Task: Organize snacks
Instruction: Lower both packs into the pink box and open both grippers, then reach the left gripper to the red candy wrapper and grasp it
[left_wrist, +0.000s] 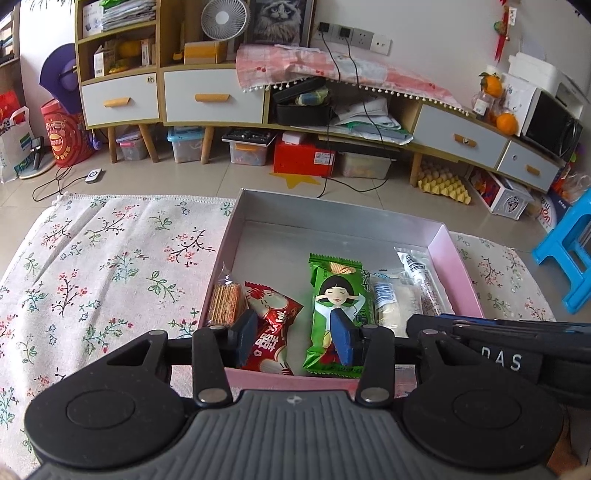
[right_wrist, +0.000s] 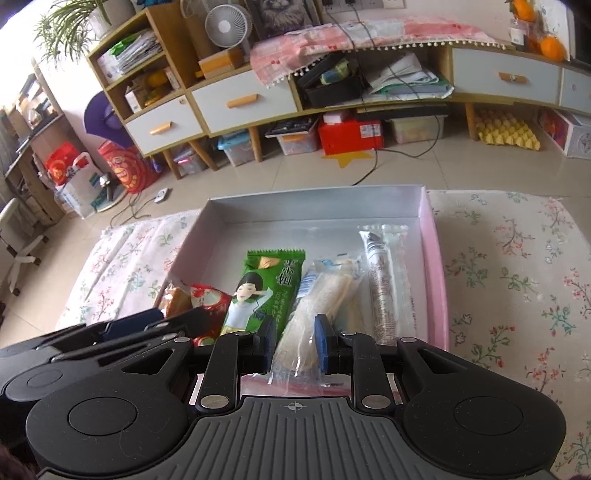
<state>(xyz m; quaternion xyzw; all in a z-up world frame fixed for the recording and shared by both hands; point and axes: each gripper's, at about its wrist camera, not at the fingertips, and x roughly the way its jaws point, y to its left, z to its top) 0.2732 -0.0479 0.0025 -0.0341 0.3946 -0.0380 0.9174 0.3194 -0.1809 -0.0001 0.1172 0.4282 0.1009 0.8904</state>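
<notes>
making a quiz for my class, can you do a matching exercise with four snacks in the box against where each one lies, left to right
Snacks:
1. cracker pack
2. red packet
3. green packet
4. long clear tube pack

Places in the pink box:
A. against the right wall
B. against the left wall
C. in the middle, between the red packet and the pale packs
D. just right of the crackers

Pairs: 1-B, 2-D, 3-C, 4-A

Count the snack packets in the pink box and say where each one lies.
5, in a row across the pink box: cracker pack far left, red packet, green packet, clear pale packet, printed tube packet far right. More may be hidden beneath.
</notes>
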